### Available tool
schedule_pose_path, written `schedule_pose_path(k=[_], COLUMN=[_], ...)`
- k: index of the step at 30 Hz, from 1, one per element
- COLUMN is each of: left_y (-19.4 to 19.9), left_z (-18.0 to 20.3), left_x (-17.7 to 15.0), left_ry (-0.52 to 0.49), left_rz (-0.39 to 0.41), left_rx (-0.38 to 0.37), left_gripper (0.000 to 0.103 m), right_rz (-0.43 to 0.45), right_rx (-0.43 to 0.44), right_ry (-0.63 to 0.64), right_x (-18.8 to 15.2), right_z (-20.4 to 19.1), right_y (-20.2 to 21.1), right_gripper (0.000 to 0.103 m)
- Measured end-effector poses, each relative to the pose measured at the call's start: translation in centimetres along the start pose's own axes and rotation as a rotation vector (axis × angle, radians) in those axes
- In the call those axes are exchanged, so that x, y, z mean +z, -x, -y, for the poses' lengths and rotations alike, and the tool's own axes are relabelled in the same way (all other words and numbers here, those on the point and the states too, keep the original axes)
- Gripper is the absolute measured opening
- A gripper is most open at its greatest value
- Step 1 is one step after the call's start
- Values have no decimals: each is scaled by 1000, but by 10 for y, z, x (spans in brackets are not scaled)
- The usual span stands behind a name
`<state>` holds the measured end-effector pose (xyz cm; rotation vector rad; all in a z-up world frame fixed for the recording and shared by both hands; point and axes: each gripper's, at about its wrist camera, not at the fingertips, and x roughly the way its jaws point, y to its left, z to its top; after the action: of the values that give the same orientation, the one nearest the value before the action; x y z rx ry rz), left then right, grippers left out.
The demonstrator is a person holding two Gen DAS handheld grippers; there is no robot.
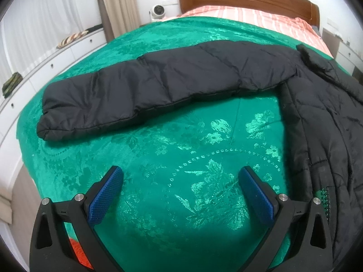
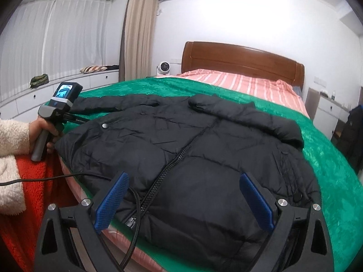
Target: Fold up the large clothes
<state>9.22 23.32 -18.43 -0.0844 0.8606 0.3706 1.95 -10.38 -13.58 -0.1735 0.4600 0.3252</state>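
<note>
A black puffer jacket (image 2: pixel 192 149) lies front up on the green bedspread (image 2: pixel 329 163), its zipper (image 2: pixel 179 156) running toward me. In the left wrist view one sleeve (image 1: pixel 145 90) stretches out to the left, and the jacket body (image 1: pixel 329 136) fills the right edge. My left gripper (image 1: pixel 181 176) hovers open over bare bedspread (image 1: pixel 181 204), short of the sleeve, with nothing between its blue pads. My right gripper (image 2: pixel 184 178) stands wide open above the jacket's lower front, and its pads do not press on the cloth. A hand holds the left gripper's handle (image 2: pixel 45 133) beside the jacket's left edge.
A wooden headboard (image 2: pixel 240 61) and a pink striped sheet (image 2: pixel 245 83) lie beyond the jacket. White drawers (image 2: pixel 56 90) run under the curtained window at left. An orange-red blanket (image 2: pixel 34 181) hangs at the near left. A black cable (image 2: pixel 133 208) crosses the jacket's hem.
</note>
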Motion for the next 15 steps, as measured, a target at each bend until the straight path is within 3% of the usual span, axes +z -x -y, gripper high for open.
schedule_pose_path(k=[11,15], left_y=[-5,-1], left_z=[-6,-27], left_x=[3,8], left_ry=[37,141], left_rz=[-23,-37], left_rx=[-26,-61], left_gripper=[103,103], right_rz=[-20,-3], right_rx=[6,2], right_ry=[-13,-21], right_x=[-3,-1], right_z=[5,7], right_y=[0,3], right_gripper=[97,97])
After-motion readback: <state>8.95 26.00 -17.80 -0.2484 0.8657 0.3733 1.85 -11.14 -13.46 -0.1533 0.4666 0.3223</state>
